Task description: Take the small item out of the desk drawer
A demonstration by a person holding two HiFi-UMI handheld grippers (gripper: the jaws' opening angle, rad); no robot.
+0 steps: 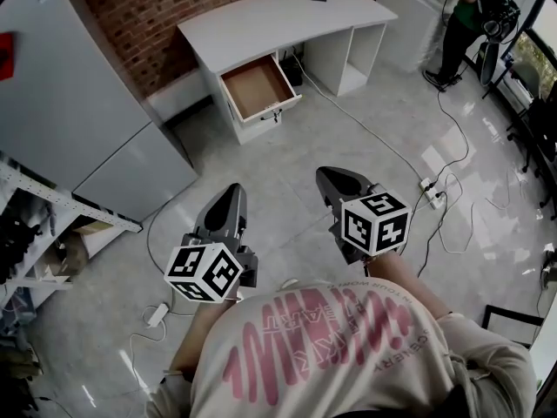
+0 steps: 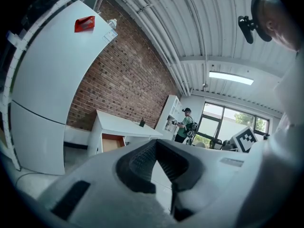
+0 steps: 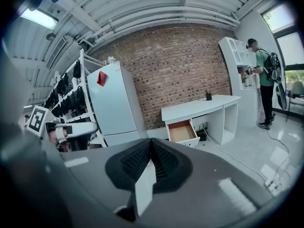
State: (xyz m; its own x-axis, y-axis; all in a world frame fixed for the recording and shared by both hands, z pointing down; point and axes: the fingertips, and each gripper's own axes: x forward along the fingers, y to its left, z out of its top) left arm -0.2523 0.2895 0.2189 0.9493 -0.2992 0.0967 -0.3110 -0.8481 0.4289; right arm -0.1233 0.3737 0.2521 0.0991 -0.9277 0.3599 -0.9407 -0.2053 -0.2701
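The light is even and fairly bright. Daylight enters through the windows (image 2: 223, 120) to the right of the desk (image 1: 287, 16), and a ceiling strip lamp (image 2: 230, 77) glows high on that same side. The glossy floor (image 1: 270, 155) in front of the desk shows pale glare patches, strongest toward the windows. Shadows under the desk are soft and shallow.

The head view is sharp, with mild bending at its edges. Both gripper views are fisheye, with black corners, curved ceiling beams and a bowed brick wall (image 3: 180, 70) behind the desk. In them the left gripper (image 2: 156, 144) and right gripper (image 3: 151, 141) sit close to the lens and look soft, while the desk stays clear. The windows are slightly blown out.
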